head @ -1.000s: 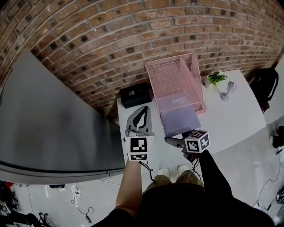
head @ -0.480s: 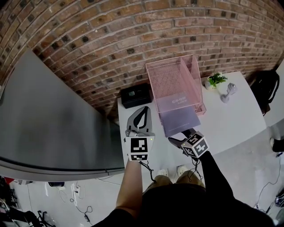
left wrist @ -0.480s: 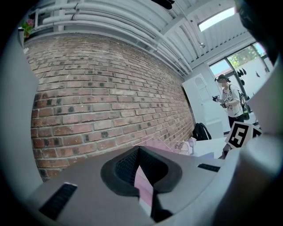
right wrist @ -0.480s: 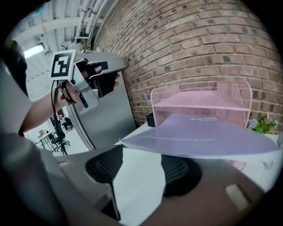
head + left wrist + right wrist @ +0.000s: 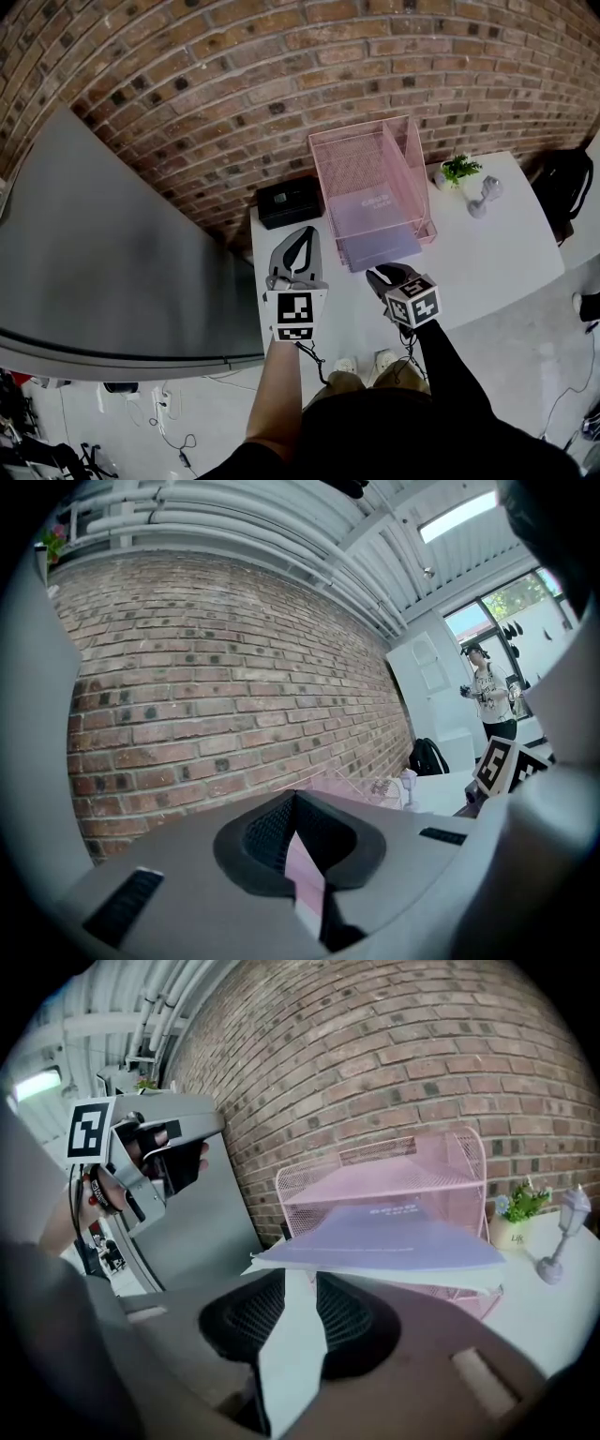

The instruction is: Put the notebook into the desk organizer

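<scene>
Left of the left gripper [image 5: 303,232] a broad gray panel [image 5: 112,244] fills the side. Just beyond that gripper's tips a black box [image 5: 289,201] sits against the brick wall [image 5: 187,75]. The left gripper rests level over the white table [image 5: 487,258], its jaws pressed together at the tips and holding nothing.

Ahead of the right gripper [image 5: 374,272] stands the pink wire desk organizer [image 5: 361,150], its open front facing the tips. Off to that gripper's right, well apart from it, are a small potted plant [image 5: 457,167] and a gray miniature lamp [image 5: 481,195]. A black bag [image 5: 561,178] lies past the table's end.

The lavender notebook [image 5: 375,234] lies partly inside the organizer's bottom tier, and its near part juts out toward the right gripper. That gripper's jaws have just been closing and stand a narrow slit apart with nothing between them. The notebook's near edge is right at their tips; whether they touch it I cannot tell.
</scene>
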Available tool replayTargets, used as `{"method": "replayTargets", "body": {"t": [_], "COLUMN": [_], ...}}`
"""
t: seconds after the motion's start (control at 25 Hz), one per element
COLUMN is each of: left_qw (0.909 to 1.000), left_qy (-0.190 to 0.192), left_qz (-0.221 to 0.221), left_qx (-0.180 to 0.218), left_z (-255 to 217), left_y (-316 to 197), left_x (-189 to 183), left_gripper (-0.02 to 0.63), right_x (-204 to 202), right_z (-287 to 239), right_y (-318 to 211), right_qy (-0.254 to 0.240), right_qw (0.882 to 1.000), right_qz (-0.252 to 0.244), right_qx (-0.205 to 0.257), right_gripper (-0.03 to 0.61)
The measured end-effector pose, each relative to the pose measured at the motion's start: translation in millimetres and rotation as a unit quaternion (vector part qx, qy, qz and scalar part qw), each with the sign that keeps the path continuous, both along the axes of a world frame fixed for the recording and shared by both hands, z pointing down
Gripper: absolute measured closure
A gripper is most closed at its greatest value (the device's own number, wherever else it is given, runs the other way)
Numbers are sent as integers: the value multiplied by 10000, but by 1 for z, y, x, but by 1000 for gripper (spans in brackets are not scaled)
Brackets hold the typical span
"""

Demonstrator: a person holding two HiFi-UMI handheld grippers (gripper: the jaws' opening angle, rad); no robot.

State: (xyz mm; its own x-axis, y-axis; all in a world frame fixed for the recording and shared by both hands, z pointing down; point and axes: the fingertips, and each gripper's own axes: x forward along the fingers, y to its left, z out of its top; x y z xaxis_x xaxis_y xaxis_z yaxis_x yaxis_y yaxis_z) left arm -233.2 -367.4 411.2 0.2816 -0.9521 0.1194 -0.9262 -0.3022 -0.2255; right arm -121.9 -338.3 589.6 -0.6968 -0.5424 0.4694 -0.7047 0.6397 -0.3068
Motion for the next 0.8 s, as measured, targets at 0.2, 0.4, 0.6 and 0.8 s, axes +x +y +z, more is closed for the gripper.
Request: {"method": "replayTargets", "body": {"t": [0.2,0.4,0.6,0.8], "left_qw": [10000,9998,9996,9994], "left_qy": [-23,-24,-37,-47], "left_qz": [-91,-180,-257,-307], "left_qx": [1,-23,-84,-142], "left_z": [0,1,4,9], "left_y": [-2,-7,-16,-28], "left_x": [-8,-18,-30,-39], "left_gripper": [606,606,606,606], "right_x": [-9,-13,-17,-23], "right_z": [-7,-6,3,0], "right_y": [-16,-32,-48,-64], "right_qy": [-65,-69,-30,-42], "right_qw": [9999,9997,9994,9988], "right_qz": [89,179,339,461], "right_qx": [124,126,50,132], "right_gripper": [472,472,474,474]}}
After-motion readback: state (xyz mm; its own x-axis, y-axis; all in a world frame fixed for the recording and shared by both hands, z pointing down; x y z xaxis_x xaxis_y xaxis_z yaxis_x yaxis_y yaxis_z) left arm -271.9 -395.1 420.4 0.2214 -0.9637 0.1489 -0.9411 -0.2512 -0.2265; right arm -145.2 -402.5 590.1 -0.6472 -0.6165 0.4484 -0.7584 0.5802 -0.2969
